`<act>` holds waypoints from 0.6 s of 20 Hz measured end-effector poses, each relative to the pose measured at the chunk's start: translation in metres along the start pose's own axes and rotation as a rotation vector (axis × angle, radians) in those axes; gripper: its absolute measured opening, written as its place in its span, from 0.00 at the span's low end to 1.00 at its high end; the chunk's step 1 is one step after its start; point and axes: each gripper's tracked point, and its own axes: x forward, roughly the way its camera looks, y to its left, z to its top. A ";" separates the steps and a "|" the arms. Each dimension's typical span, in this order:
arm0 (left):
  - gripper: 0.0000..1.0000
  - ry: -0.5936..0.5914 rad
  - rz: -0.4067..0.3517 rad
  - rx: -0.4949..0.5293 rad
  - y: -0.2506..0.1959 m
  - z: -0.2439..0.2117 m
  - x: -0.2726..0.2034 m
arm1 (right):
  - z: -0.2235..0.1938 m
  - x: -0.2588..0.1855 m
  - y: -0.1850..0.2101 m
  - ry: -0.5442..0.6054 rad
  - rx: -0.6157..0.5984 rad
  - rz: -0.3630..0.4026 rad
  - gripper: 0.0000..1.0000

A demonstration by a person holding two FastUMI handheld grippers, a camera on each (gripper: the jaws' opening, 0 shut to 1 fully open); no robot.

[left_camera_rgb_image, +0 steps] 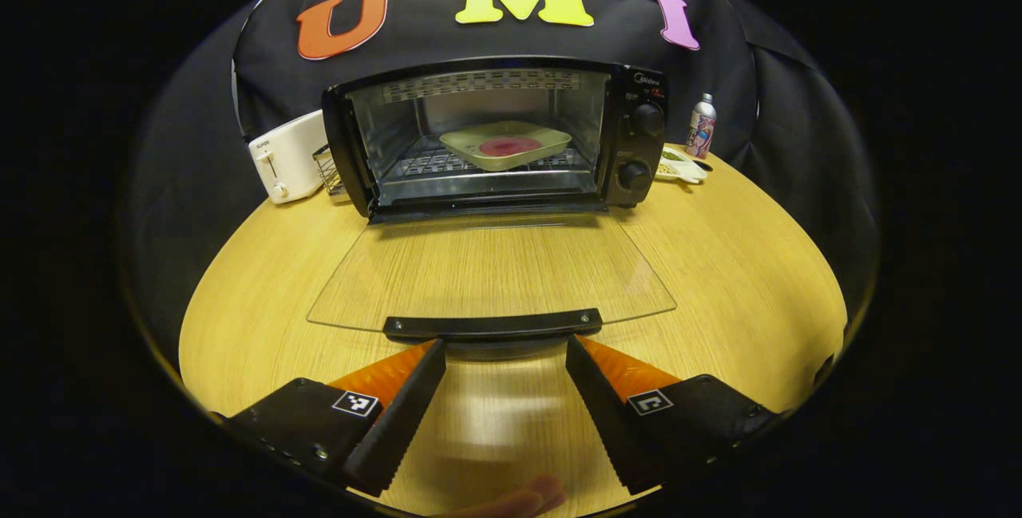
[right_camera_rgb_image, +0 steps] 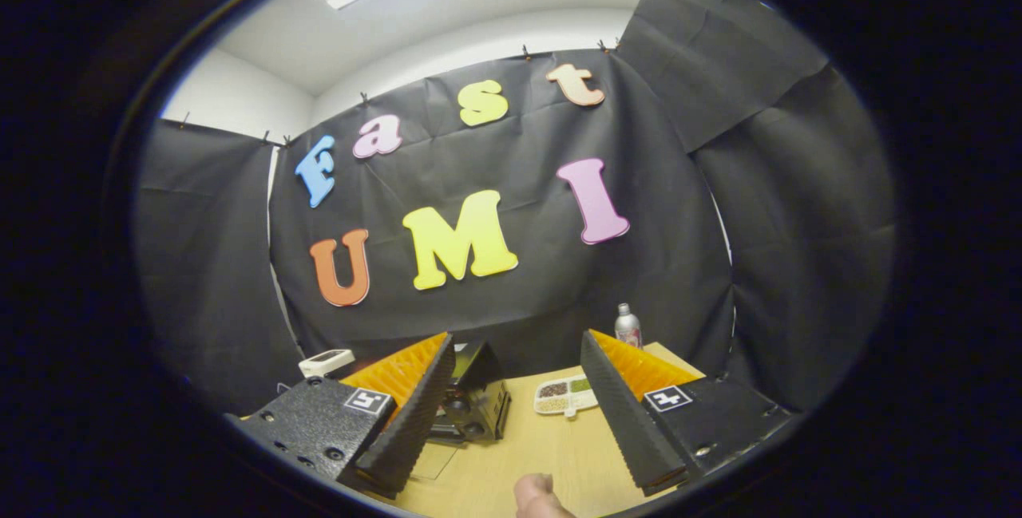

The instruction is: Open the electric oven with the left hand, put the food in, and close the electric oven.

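The black electric oven (left_camera_rgb_image: 495,135) stands at the back of the wooden table (left_camera_rgb_image: 718,262). Its glass door (left_camera_rgb_image: 491,270) lies folded down flat toward me. Inside on the rack rests a pale square plate with red food (left_camera_rgb_image: 507,145). My left gripper (left_camera_rgb_image: 505,346) is open, its fingers just in front of the door's black handle (left_camera_rgb_image: 493,325), one on each side, not touching it. In the right gripper view my right gripper (right_camera_rgb_image: 517,342) is open and empty, raised and tilted up toward the wall, with the oven (right_camera_rgb_image: 475,402) low between its fingers.
A white toaster (left_camera_rgb_image: 287,155) and a wire rack (left_camera_rgb_image: 329,169) stand left of the oven. On its right lie a white divided dish (left_camera_rgb_image: 679,167) (right_camera_rgb_image: 565,394) and a small bottle (left_camera_rgb_image: 702,125) (right_camera_rgb_image: 627,326). A fingertip (right_camera_rgb_image: 536,498) shows at the bottom edge.
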 end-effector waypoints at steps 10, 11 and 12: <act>0.97 -0.031 0.006 0.001 0.004 0.013 0.000 | 0.004 -0.009 -0.011 -0.013 0.014 -0.003 1.00; 0.97 -0.042 0.008 0.005 0.004 0.016 -0.003 | 0.005 -0.011 -0.012 -0.017 0.015 -0.005 1.00; 0.97 -0.056 0.010 0.013 0.005 0.021 -0.006 | 0.006 -0.012 -0.013 -0.020 0.017 -0.007 1.00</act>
